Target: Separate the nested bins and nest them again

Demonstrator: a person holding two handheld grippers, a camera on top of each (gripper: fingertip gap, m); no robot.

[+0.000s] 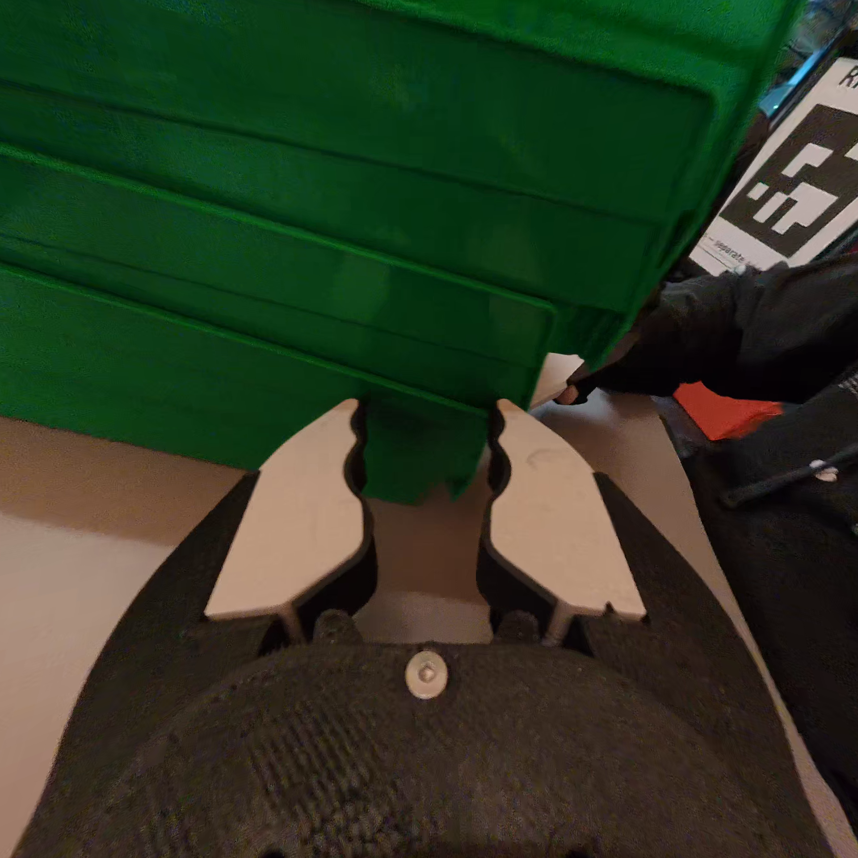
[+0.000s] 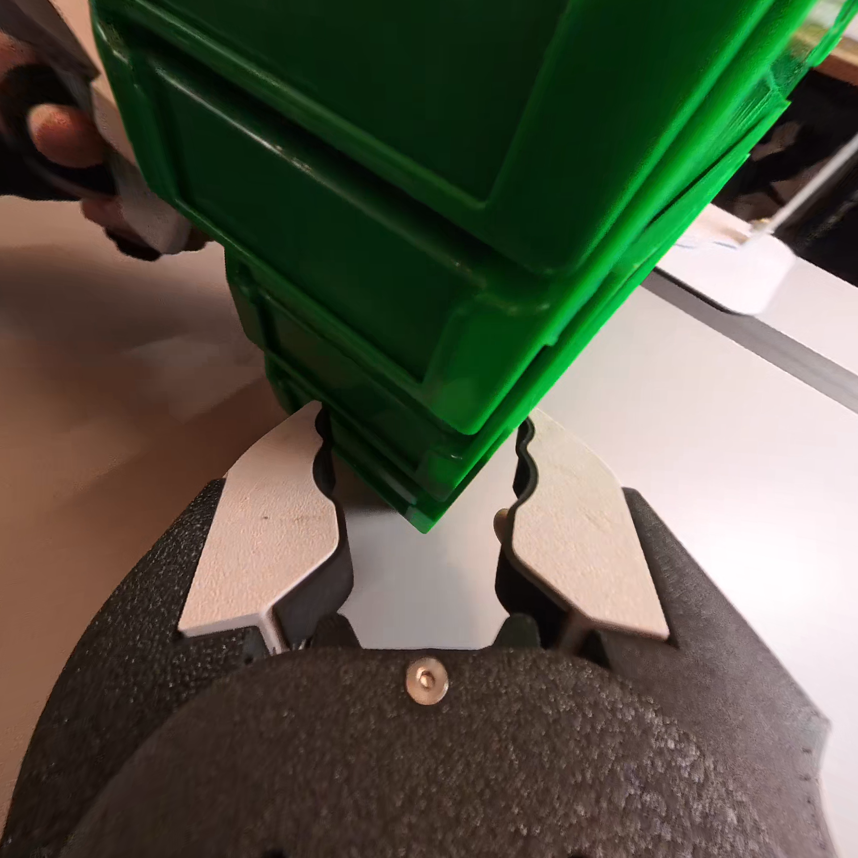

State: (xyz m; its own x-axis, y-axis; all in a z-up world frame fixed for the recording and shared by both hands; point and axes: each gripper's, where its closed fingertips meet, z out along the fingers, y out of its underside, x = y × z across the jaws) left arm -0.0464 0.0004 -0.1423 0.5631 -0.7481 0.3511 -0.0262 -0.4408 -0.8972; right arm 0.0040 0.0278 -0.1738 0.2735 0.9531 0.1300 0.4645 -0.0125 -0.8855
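Left gripper (image 1: 427, 418): jaws partly spread, a green tab of the nested bins (image 1: 325, 223) sits between the fingertips; contact with the pads is unclear, so grip cannot be told. Stack of green bins fills the view ahead of and above the jaws, tilted, stepped rims visible. Right of the jaws, a gloved hand (image 1: 650, 362) at the stack's corner; beyond it a black-and-white marker card (image 1: 798, 185). Beige table (image 1: 93, 534) below.

Right gripper (image 2: 425, 422): jaws spread around the stack's lowest corner (image 2: 418, 487), far pad not touching. Bins (image 2: 371, 185) rise ahead, tilted. Left of the jaws, a hand (image 2: 65, 134) on the other gripper.
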